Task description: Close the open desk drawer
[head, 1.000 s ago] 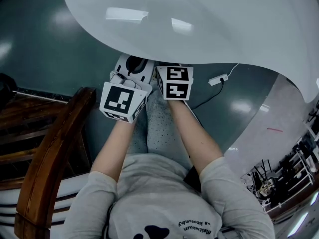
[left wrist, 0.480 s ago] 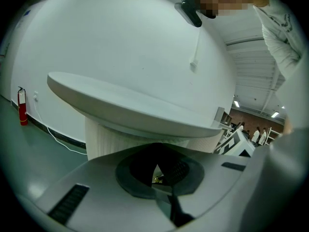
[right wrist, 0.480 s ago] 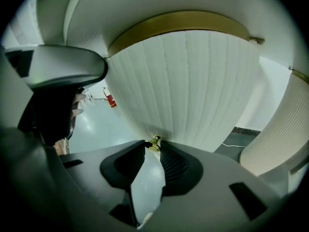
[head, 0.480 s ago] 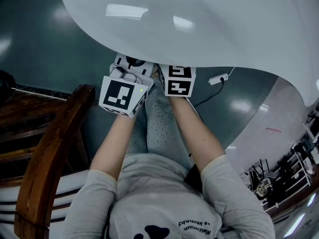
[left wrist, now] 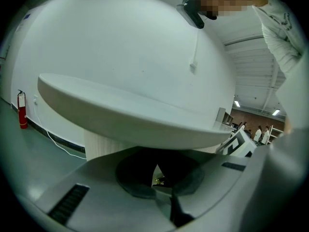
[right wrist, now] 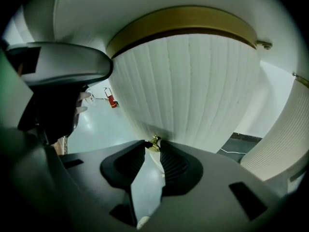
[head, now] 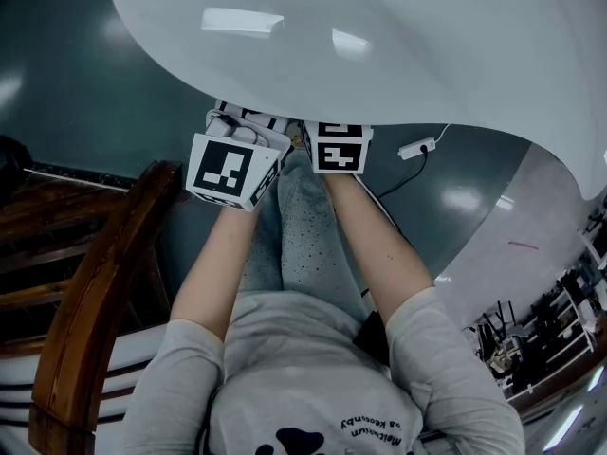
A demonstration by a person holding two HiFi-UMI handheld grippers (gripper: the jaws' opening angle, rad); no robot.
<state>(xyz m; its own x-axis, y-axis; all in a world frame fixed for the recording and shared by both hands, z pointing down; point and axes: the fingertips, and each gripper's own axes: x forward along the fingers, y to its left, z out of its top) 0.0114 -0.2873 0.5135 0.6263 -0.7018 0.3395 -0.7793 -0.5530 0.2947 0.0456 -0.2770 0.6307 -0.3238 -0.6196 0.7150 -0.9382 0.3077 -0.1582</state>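
In the head view the left tongs [head: 242, 126] and the right tongs [head: 337, 136] reach side by side under the edge of the white worktop [head: 398, 36], which hides their tips. The left gripper view shows its dark pads [left wrist: 130, 178] pressed almost together below the worktop, with a brass glint [left wrist: 157, 181] in the slit between them. In the right gripper view the tongs pinch the small brass knob [right wrist: 154, 143] of the ribbed white drawer front [right wrist: 193, 91], straight ahead.
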